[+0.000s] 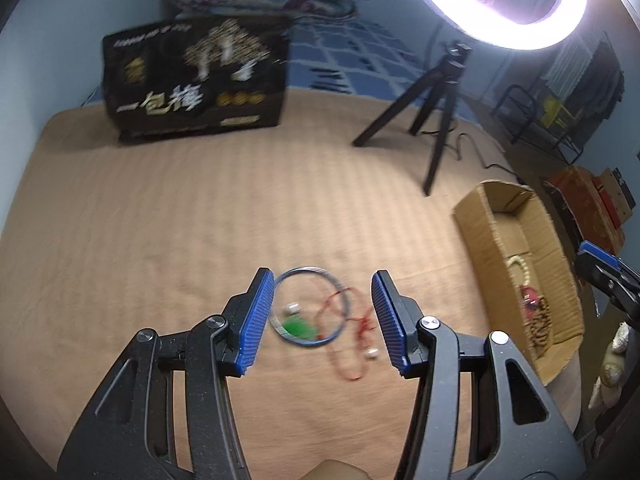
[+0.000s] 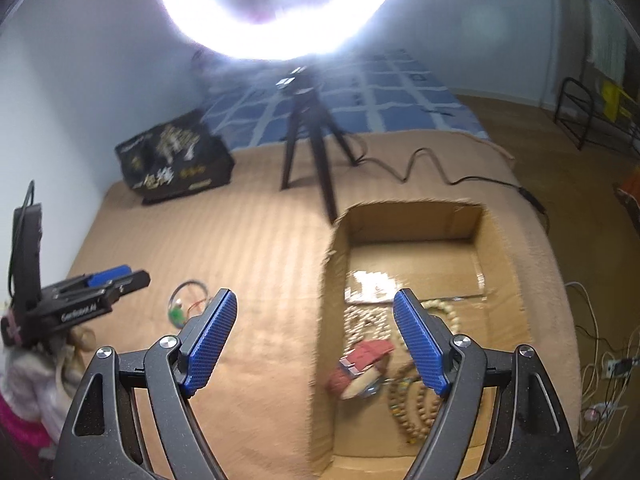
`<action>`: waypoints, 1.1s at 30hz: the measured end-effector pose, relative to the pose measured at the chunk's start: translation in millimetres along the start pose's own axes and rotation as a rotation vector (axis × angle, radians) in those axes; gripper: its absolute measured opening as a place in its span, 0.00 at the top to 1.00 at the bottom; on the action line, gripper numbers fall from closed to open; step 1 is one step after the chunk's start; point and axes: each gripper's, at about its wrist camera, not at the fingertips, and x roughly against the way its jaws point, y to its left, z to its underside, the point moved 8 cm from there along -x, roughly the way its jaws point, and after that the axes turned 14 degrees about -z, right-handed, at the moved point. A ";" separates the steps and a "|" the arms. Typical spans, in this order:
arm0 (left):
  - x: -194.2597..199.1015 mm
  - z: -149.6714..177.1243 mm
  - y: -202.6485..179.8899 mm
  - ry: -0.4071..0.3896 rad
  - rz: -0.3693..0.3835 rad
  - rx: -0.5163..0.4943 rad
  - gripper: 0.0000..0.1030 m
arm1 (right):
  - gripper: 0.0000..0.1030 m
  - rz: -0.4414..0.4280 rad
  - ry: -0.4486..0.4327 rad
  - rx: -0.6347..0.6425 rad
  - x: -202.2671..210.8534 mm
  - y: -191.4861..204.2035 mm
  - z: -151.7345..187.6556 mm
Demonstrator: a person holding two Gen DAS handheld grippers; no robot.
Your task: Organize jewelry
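A thin bluish bangle [image 1: 311,306] lies on the tan blanket [image 1: 160,220] with a green pendant [image 1: 298,326] and a red cord [image 1: 352,332] with white beads tangled across it. My left gripper [image 1: 322,320] hovers over them, open, its blue pads apart on either side without touching. In the right wrist view the bangle [image 2: 190,300] shows small at the left. My right gripper [image 2: 316,340] is open and empty above the cardboard box [image 2: 500,264]. Inside lie a red watch [image 2: 362,368], brown bead strings [image 2: 416,404] and cream beads [image 2: 368,322].
A black tripod [image 1: 428,116] under a bright ring light [image 1: 496,4] stands at the back, its cable [image 2: 440,172] trailing over the blanket. A black printed bag [image 1: 196,80] sits at the far left. The blanket's edge drops off right of the box [image 1: 516,280].
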 end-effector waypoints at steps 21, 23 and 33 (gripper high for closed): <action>-59.2 18.2 30.3 0.115 0.045 0.059 0.68 | 0.60 -0.201 0.255 -0.049 -93.5 61.6 54.2; -63.5 18.4 28.6 0.123 0.053 0.057 0.70 | 0.65 -0.208 0.270 -0.051 -101.6 66.3 56.6; -86.0 19.4 24.5 0.151 0.054 0.046 0.81 | 0.80 -0.238 0.318 -0.100 -124.0 73.5 62.3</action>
